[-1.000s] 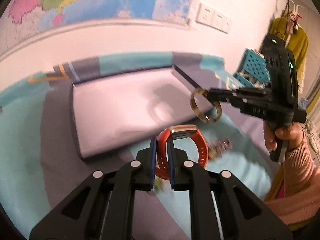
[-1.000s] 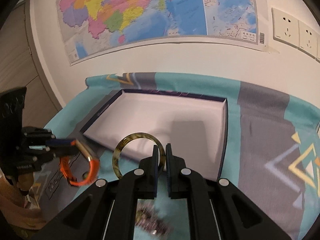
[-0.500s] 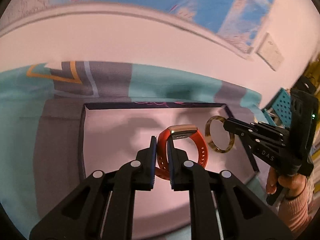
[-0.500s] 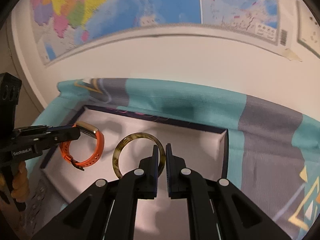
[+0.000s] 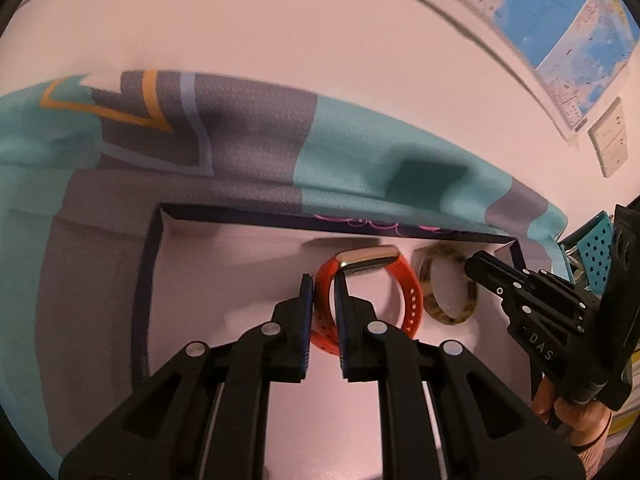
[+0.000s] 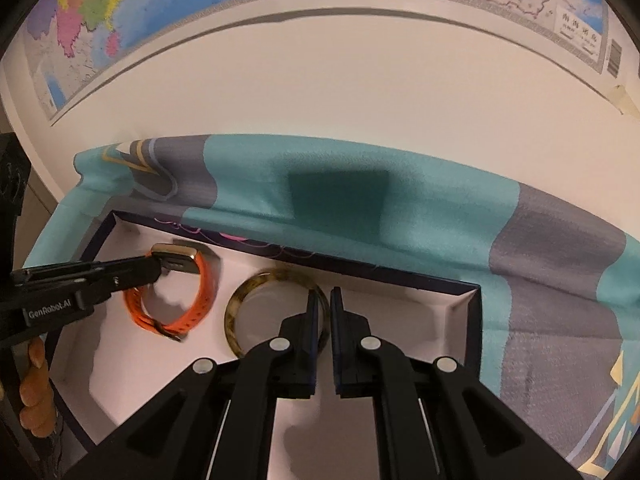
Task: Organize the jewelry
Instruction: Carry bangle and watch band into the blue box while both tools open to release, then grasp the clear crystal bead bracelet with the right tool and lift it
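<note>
My left gripper [image 5: 323,292] is shut on the strap of an orange watch band [image 5: 404,284] with a gold face, held low over the far part of a white-lined box [image 5: 152,280]. It also shows in the right wrist view [image 6: 200,288], with the left gripper [image 6: 154,266] coming in from the left. My right gripper [image 6: 324,308] is shut on a brown tortoiseshell bangle [image 6: 236,308], just right of the watch band inside the box [image 6: 468,300]. In the left wrist view the bangle [image 5: 426,280] hangs from the right gripper [image 5: 470,270]. Whether either piece touches the box floor is unclear.
The box lies on a teal and grey patterned cloth [image 6: 400,208] against a white wall with a map [image 6: 120,8]. Wall sockets [image 5: 610,136] and a blue perforated basket [image 5: 592,256] are at the right in the left wrist view.
Both grippers have moved forward over the box and lowered toward its far side, carrying the watch band and the bangle. Both stay shut.
</note>
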### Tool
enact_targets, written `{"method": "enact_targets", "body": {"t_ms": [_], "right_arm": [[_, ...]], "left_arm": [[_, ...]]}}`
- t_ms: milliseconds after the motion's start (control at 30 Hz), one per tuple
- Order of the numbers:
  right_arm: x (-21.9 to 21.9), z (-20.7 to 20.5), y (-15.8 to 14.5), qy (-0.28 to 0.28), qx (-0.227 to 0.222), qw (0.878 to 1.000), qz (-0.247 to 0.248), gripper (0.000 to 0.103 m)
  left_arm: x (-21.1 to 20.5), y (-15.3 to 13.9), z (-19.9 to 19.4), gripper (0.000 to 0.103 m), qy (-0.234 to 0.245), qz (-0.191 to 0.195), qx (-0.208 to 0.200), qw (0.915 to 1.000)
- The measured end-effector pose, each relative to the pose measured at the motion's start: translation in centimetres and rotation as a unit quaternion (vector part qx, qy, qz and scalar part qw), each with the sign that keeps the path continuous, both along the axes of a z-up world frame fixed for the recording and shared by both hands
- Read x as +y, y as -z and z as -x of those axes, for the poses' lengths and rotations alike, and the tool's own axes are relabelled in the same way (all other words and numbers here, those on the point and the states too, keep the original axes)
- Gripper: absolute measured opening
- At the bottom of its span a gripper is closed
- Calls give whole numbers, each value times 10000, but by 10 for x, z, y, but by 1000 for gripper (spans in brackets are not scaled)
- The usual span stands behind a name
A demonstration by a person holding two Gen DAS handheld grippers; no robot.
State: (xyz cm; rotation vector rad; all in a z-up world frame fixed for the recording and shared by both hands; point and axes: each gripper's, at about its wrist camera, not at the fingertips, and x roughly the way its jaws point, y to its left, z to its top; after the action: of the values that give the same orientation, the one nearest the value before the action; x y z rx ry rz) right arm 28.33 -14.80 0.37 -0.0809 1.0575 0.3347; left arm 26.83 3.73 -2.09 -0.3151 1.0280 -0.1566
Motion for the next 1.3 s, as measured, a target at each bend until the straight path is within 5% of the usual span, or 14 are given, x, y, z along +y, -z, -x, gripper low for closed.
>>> {"method": "enact_targets", "body": {"t_ms": [133,267,333,567,833,1133,1167,1233,1300], "right_arm": [[-2,2,-3,91,-67,9999,7,12],[-7,24,-23,-86,-332,9993,-162,22],[-13,49,-41,-303,-553,9975,-313,34],[-35,134,-67,-1116,-752,9894,-543,41],[-43,214,-41,-1554,-432,9862,-370,41],[-39,211,-16,-1510,17,9862,-676,40],[-38,211,-15,-1506,36,9862,-688,39],[-36,209,-13,-1545,104,9843,-847,19],[-35,211,-16,-1546,62,9845,-830,19]], "left_arm": [[-5,0,-3,12,-73,-59,54,9999],[-9,-7,7,37,1,-156,-116,9998],[-8,-19,22,43,-12,-360,-446,9984],[-9,-63,94,64,412,-862,-1562,9831],[-7,-60,172,67,974,-1020,-1785,9738],[-5,-41,206,68,1056,-875,-1615,9773],[-4,-40,208,68,1039,-878,-1604,9776],[-4,-39,211,68,1040,-904,-1593,9776],[-3,-38,214,69,1041,-909,-1572,9779]]}}
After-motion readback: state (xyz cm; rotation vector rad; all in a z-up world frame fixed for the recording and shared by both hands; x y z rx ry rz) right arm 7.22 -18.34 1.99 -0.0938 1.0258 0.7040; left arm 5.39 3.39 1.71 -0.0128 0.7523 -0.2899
